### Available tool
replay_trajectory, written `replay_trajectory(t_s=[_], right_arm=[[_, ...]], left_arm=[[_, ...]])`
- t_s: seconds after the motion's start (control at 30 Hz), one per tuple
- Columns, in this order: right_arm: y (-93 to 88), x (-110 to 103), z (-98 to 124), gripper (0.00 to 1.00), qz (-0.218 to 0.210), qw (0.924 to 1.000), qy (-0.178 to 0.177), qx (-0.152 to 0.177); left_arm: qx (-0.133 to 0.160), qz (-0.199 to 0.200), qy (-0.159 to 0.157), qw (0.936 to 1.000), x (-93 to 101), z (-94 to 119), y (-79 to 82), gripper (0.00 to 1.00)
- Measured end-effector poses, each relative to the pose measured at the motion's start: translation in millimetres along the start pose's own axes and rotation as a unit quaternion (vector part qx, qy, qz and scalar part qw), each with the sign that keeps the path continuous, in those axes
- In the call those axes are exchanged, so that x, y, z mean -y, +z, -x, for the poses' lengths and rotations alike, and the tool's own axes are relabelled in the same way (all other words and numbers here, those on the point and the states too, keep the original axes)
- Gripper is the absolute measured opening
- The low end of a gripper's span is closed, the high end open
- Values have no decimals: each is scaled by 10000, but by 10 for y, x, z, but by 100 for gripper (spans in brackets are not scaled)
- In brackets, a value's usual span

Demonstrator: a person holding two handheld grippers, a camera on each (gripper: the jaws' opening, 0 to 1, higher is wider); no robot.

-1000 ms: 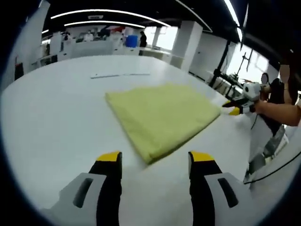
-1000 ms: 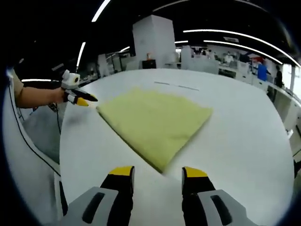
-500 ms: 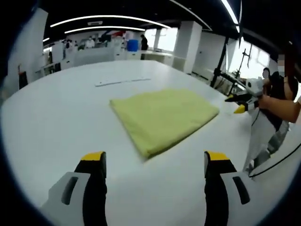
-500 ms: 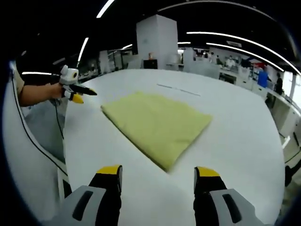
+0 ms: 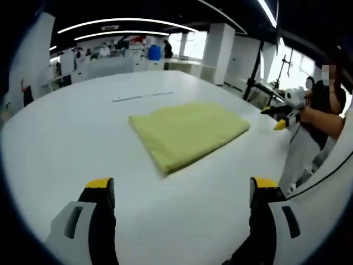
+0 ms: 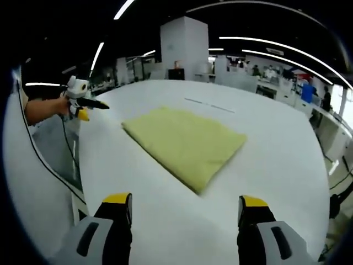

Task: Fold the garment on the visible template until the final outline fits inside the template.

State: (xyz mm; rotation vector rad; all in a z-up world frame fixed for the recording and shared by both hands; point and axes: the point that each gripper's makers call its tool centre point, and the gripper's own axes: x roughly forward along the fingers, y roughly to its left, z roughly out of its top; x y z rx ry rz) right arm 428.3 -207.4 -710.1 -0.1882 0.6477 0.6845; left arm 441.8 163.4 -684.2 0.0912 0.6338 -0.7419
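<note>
While you hold both tools above the white table (image 5: 66,143), the folded yellow garment (image 5: 187,132) lies flat near the middle of it, as a neat four-sided stack with one corner pointing toward each camera. In the left gripper view your left gripper (image 5: 181,190) has its two yellow-tipped jaws spread wide apart, with nothing between them, and they stay well short of the near corner of the cloth. In the right gripper view your right gripper (image 6: 186,205) stands the same way: jaws wide, nothing held, only bare table between the tips. The garment (image 6: 185,144) there is seen from the other side, and its edges look straight and its layers lie on each other. Beyond the cloth a thin pale line (image 5: 143,96) is marked on the table; I cannot tell if it is tape. In the left gripper view the right gripper comes in at the right edge, held off the table's side, away from the garment. In the right gripper view the left gripper comes in at the left edge, also apart from the cloth, with a dark cable (image 6: 49,165) hanging below it.
</note>
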Motion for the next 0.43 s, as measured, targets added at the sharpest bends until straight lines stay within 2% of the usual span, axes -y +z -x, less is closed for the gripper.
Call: replay_trajectory(t_s=[0.13,0.43], right_arm=[[10,-17,52,84,32,10000,-14,2],[15,-48,132,91,-14,10000,-31,5]], left_arm=[[-42,-130,-25,9999,39,27,23,99],[15,-91,-85,9999,71,28,67,99]])
